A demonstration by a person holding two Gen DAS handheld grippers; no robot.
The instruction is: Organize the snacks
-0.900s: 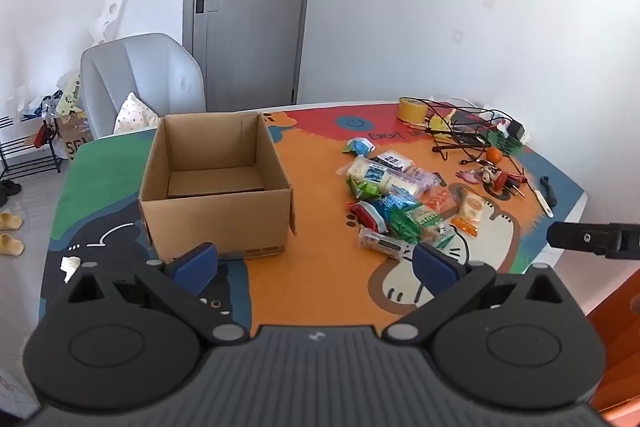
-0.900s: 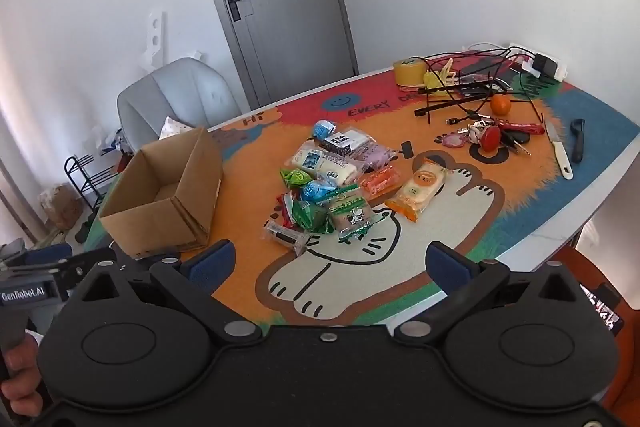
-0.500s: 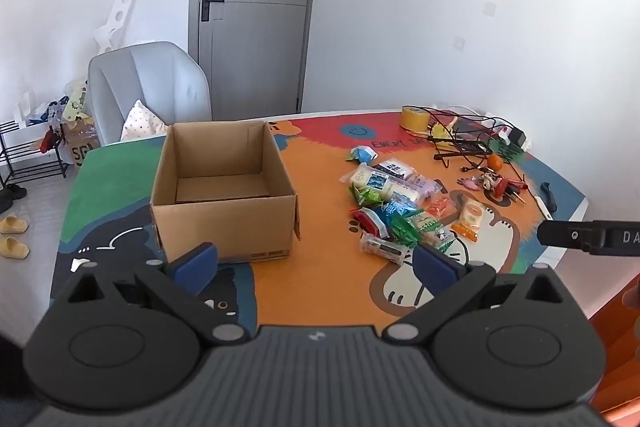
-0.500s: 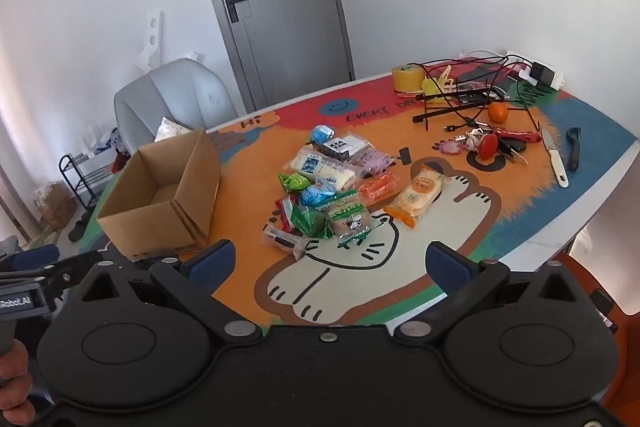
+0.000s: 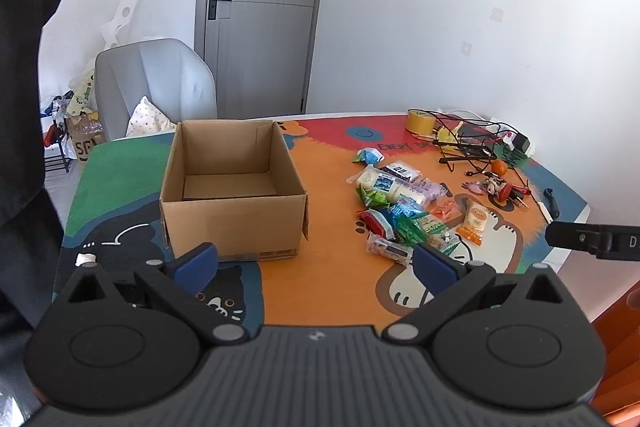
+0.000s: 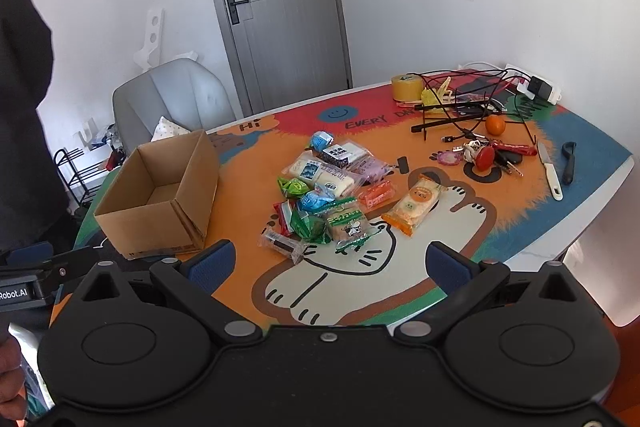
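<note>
My left gripper (image 5: 316, 263) hangs w/ jaws spread wide, nothing between the blue pads; same for my right gripper (image 6: 328, 265), wide apart and empty. Taking the cardboard box (image 5: 234, 187) as landmark: it sits open-topped and empty just beyond the left gripper's left pad, upright on the table mat (image 5: 320, 279). The snack pile (image 5: 404, 207) lies to the right of the box, well apart from it, w/ a strip of bare orange mat between. From the right wrist view the same pile (image 6: 340, 191) sits straight ahead of my right gripper, beyond the pads, not touching either; the box (image 6: 160, 195) is off to the left there. Pile is loose wrapped packets: a white-and-blue pack, green ones, a red one, an orange pack (image 6: 414, 205) at its far-right edge, a clear-wrapped bar (image 6: 282, 245) nearest the pads. Further right of the box, past the snacks: keys (image 6: 488, 155), an orange fruit (image 6: 495, 125), tangled black cables (image 6: 460, 99), a tape roll (image 6: 406, 87), a knife (image 6: 550, 171). Mat is a bright cartoon-cat print, orange/red/green/blue. Behind the box: a grey chair (image 5: 160, 83) w/ a cushion, a grey door (image 5: 260, 7), white walls. A dark sleeve (image 5: 24, 67) fills the left edge.
</note>
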